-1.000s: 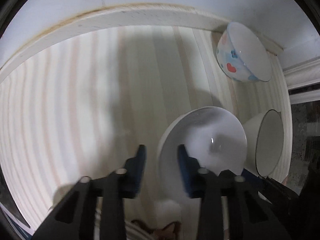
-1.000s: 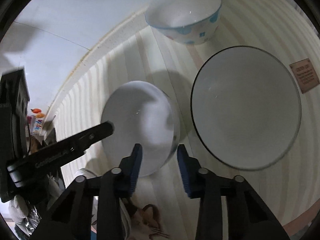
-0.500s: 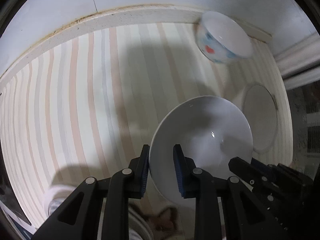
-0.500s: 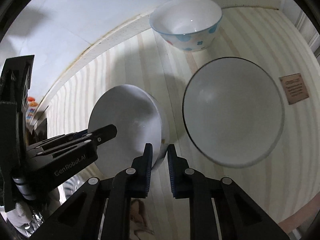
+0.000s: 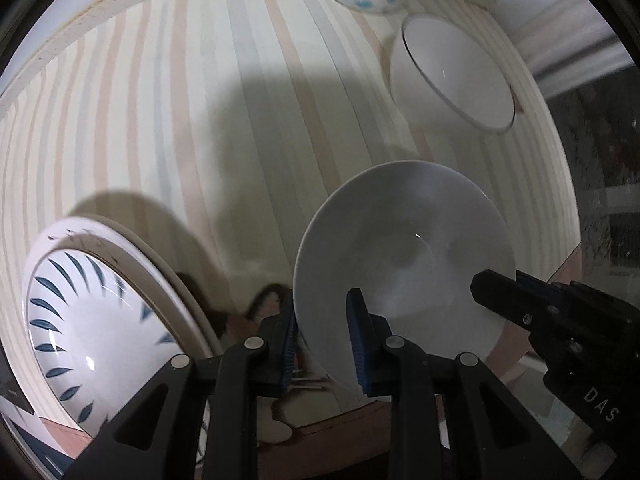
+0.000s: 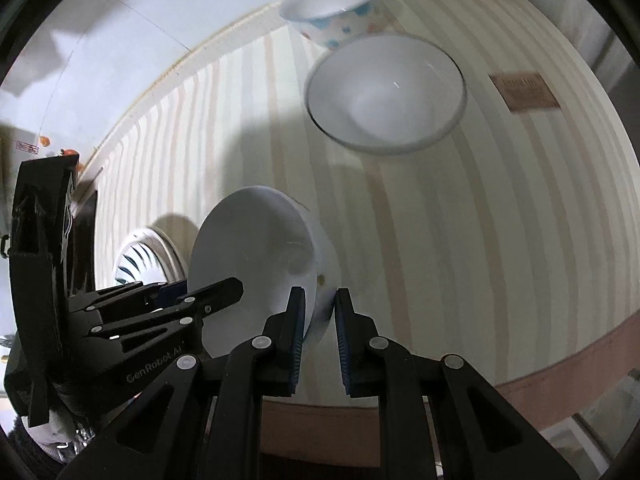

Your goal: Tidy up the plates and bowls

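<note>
Above the pastel-striped tablecloth (image 5: 168, 128), both tools are clamped on 1 plain white ceramic bowl (image 5: 404, 256), held up off the cloth. Left gripper (image 5: 322, 334) pinches the near rim, pads either side of the wall; right gripper (image 6: 318, 330) nips the opposite rim, jaws nearly together. Down to the left sits a white plate with blue leaf strokes (image 5: 84, 320). Farther back, a dark-rimmed white bowl (image 6: 384, 92) rests on the cloth, and a white bowl with blue and red spots (image 6: 332, 12) stands just behind it.
</note>
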### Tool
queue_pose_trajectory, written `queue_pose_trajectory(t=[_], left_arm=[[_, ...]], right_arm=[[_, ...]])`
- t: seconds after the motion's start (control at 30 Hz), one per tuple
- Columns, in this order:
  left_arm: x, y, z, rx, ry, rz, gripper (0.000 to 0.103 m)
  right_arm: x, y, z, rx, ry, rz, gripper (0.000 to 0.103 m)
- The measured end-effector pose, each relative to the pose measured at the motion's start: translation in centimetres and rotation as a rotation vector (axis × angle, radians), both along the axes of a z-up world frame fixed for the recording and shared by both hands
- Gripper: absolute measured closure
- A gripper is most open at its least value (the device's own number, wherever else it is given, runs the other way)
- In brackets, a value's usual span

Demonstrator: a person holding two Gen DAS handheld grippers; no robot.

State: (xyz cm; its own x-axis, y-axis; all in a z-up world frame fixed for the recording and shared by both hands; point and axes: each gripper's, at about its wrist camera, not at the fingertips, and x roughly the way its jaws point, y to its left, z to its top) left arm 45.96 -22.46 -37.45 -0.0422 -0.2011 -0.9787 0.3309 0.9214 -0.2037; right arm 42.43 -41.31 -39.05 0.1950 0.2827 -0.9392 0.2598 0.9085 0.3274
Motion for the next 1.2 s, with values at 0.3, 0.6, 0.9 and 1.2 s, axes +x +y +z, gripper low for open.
queue_pose_trajectory(t=[0.3,0.6,0.9,1.2], left_arm=[[-0.4,-2.5,-0.6,0.038,-0.046,-0.037,0.082],[-1.1,-1.5,-0.2,0.063,-0.061,-0.042,0.082],[-0.4,-2.2,0.3,0.099,-0.056,-0.039,0.082],[2.4,-1.7,8.1,0.016,-0.164,-0.010,0.061]], right_arm=[[-2.5,-1.4,-2.8,0.009,0.031,-0.037,0.086],[-3.2,-1.8,-3.5,0.021,0.027,-0.047,0.086],[-3.0,-2.4,-3.7,0.052,0.035,-0.053,0.086],[-3.3,-6.8,0.5,0.110,-0.005,-0.121,0.063]])
